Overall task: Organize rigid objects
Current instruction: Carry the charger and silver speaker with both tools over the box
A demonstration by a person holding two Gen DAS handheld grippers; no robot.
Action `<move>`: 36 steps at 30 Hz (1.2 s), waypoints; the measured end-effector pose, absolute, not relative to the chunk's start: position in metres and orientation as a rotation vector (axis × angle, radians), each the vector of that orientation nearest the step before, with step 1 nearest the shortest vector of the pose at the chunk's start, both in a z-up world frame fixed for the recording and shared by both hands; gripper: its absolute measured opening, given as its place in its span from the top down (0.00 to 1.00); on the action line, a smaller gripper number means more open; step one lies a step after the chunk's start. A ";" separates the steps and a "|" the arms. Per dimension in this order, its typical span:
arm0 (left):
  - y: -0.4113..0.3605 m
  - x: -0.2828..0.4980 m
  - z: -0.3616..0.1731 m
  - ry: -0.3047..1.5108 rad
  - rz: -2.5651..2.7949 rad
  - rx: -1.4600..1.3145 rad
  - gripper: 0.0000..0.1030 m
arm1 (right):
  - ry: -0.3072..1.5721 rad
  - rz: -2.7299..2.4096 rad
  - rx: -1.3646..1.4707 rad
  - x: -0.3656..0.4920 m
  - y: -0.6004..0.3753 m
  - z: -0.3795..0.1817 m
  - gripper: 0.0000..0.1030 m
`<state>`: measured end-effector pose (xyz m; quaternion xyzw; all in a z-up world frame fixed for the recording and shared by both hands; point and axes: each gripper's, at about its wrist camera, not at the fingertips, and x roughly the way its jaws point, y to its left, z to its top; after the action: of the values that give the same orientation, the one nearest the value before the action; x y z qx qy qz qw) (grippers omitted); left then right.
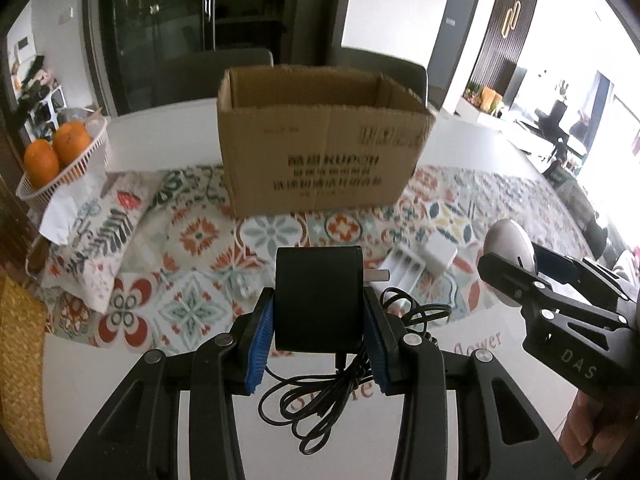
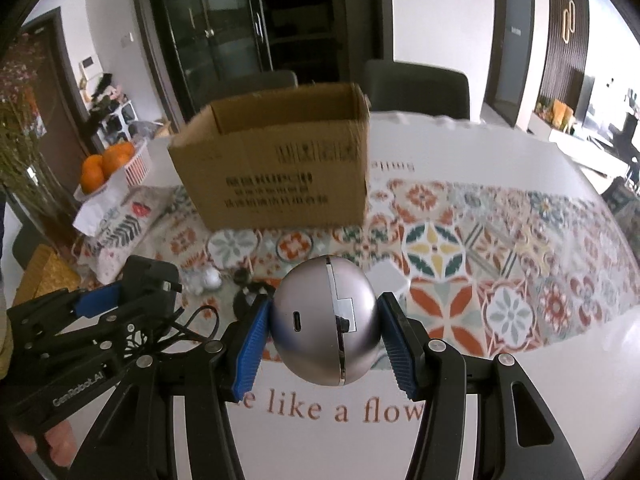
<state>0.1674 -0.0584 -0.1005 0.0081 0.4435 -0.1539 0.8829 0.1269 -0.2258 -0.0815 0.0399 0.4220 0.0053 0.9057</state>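
Note:
My left gripper is shut on a black power adapter, held above the table with its black cable dangling below. My right gripper is shut on a silver egg-shaped gadget with a port on its near side. Each gripper shows in the other's view: the right gripper at the right edge with the silver gadget, the left gripper at the lower left with the adapter. An open cardboard box stands ahead on the patterned cloth.
A white battery charger and a white cube plug lie on the patterned cloth. A white basket of oranges sits at far left. A crumpled foil lump and small dark parts lie near the box. Chairs stand behind the table.

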 end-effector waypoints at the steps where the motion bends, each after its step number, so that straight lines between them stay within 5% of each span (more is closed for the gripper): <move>1: -0.058 0.168 -0.097 0.914 -0.316 0.016 0.60 | 0.858 0.013 0.081 0.128 -0.225 -0.077 0.47; 36: -0.055 0.259 0.009 0.672 -0.309 0.003 0.60 | 0.627 0.060 0.103 0.221 -0.222 0.017 0.47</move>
<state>0.2592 -0.0553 0.0095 0.0013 0.3286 -0.1509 0.9324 0.2208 -0.2216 0.0172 0.0505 0.3082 0.0296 0.9495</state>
